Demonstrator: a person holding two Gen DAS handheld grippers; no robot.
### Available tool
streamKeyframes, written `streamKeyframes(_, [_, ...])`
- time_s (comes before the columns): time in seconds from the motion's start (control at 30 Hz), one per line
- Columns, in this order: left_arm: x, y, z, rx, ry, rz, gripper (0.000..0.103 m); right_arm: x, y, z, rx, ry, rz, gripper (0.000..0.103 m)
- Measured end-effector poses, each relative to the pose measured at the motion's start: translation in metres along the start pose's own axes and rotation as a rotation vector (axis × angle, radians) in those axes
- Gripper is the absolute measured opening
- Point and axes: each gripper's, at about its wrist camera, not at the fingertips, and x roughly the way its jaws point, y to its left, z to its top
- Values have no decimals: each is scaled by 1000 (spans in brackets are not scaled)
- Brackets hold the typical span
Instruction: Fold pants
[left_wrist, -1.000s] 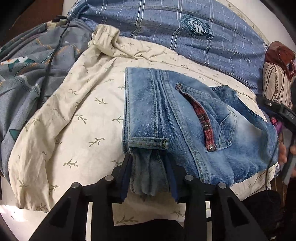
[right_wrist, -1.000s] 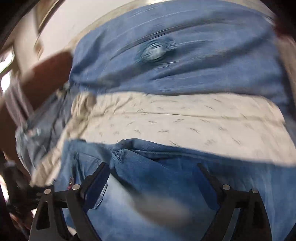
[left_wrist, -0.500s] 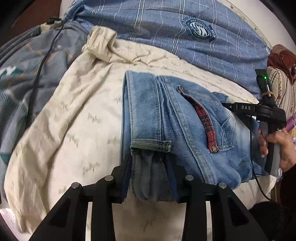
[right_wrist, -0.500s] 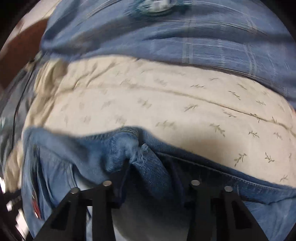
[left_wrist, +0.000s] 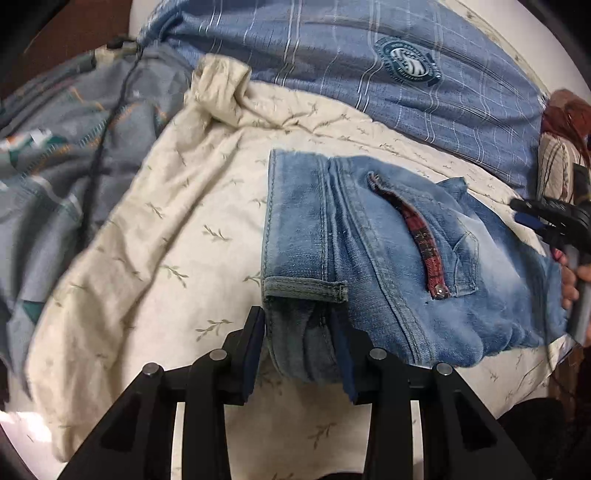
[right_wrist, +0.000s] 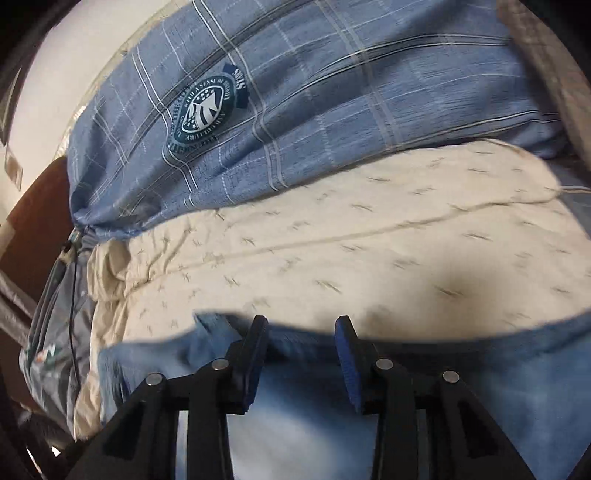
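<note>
Nearest the cameras, left tool (left_wrist: 299, 350) clamps the folded jeans (left_wrist: 388, 266) at their near fold; right tool (right_wrist: 301, 354), jaws just narrowed, pinches the denim edge. Jeans lie on the leaf-print sheet (left_wrist: 166, 258); uneven pulling could skew the fold, farther off.

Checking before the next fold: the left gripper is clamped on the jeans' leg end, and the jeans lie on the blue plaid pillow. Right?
Not quite. The left gripper is clamped on the leg end of the jeans, but they lie on the cream sheet; the plaid pillow sits behind it. The left wrist view shows this.
</note>
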Motion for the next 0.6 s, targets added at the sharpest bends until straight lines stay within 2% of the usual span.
streamKeyframes(0.1, [-22,-8,1,41,-70,59,38,-33,-17,-18,-34,3,-32,41])
streamKeyframes(0.2, [-51,-17,5,87,-185,188,38,-58,-30,-34,-47,-29,-52,42])
streamKeyframes(0.23, [-59,-17,7,81,-215,195,38,-62,-33,-38,-37,-34,-53,43])
streamKeyframes(0.27, [-65,-19,10,72,-234,171,38,-65,-38,-40,-21,-37,-50,44])
streamKeyframes(0.3, [-65,-23,14,77,-232,134,38,-66,-40,-42,-11,-36,-44,44])
streamKeyframes(0.47, [-35,-52,18,113,-142,64,38,-29,-16,-50,-4,27,-32,44])
streamKeyframes(0.6, [2,-60,10,113,-28,68,38,9,2,-54,-18,73,-106,44])
